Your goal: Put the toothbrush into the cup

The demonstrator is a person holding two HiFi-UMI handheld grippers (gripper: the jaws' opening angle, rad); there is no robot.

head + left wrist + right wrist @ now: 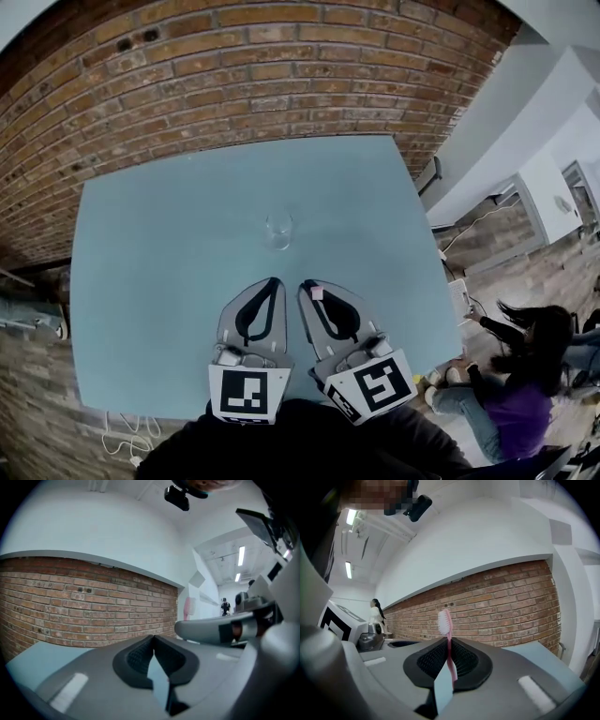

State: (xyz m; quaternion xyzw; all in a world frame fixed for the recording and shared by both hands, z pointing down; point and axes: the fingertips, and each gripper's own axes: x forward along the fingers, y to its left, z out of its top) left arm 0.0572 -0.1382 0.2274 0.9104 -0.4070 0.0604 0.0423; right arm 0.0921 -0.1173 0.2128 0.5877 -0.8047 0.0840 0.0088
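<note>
**Toothbrush pinched upright in the right gripper, cup far ahead on the table**

The head view gives the layout. A clear cup [278, 231] stands upright near the middle of the pale blue table [141, 281], with a brick wall [234, 75] beyond the far edge. The left gripper [272, 279] and right gripper [305, 284] hover side by side over the near part of the table, their tips pointing toward the cup and apart from it. Only this view shows the cup. Of the toothbrush [317, 293] it shows just a small pink bit at the right gripper's tips.

The right gripper view shows the grip plainly. The right gripper [449, 640] has its pads pressed on the thin pink handle. The toothbrush [444, 623] stands nearly upright, with its bristled head above the jaws.

In the left gripper view the left gripper [153, 637] is pressed together at the tips with nothing between its pads, and the right gripper's body lies just beside it on the right.
</note>
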